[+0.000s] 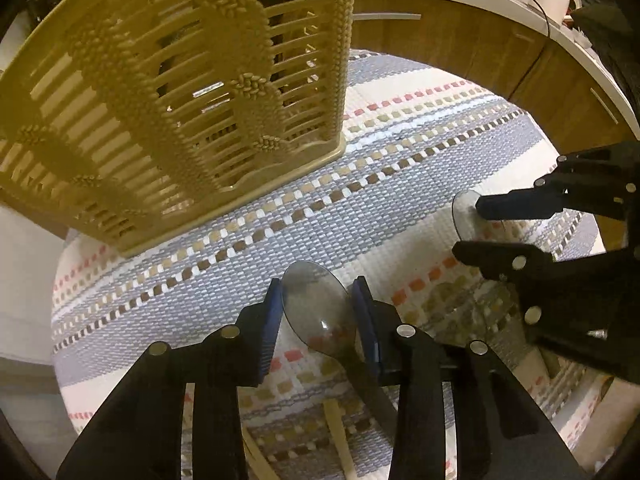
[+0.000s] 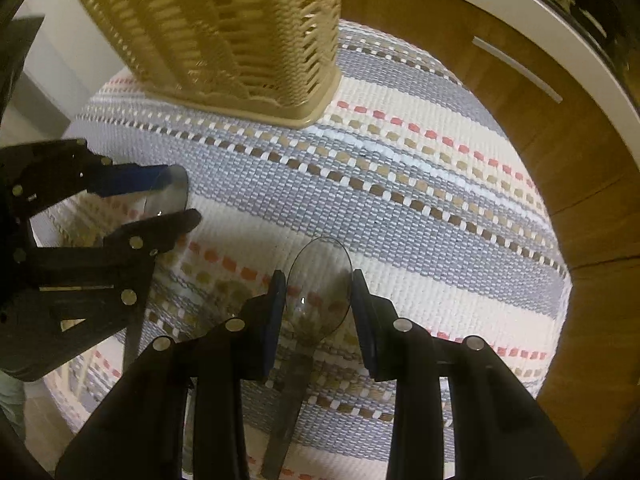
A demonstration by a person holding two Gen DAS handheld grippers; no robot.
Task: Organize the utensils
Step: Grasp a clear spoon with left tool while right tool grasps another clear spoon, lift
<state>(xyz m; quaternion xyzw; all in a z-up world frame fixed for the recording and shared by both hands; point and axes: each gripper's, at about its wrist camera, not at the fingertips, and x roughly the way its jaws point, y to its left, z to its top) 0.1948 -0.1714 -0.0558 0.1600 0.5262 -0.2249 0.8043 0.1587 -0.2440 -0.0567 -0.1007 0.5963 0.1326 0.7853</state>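
Note:
A tan slatted utensil basket (image 1: pixel 172 92) stands on the striped mat at the far left; it also shows in the right wrist view (image 2: pixel 240 36). My left gripper (image 1: pixel 316 300) is shut on the bowl of a clear smoky plastic spoon (image 1: pixel 316 304), held above the mat. My right gripper (image 2: pixel 318 292) is shut on a second clear plastic spoon (image 2: pixel 320 284). The right gripper also shows in the left wrist view (image 1: pixel 466 226) at the right, with its spoon (image 1: pixel 464 212). The left gripper shows in the right wrist view (image 2: pixel 184 192) at the left, with its spoon (image 2: pixel 168 196).
The woven striped mat (image 1: pixel 400 160) covers the table. Wooden cabinet fronts (image 1: pixel 480 40) with a white counter stand behind. Pale chopsticks (image 1: pixel 340 432) lie on the mat beneath the left gripper.

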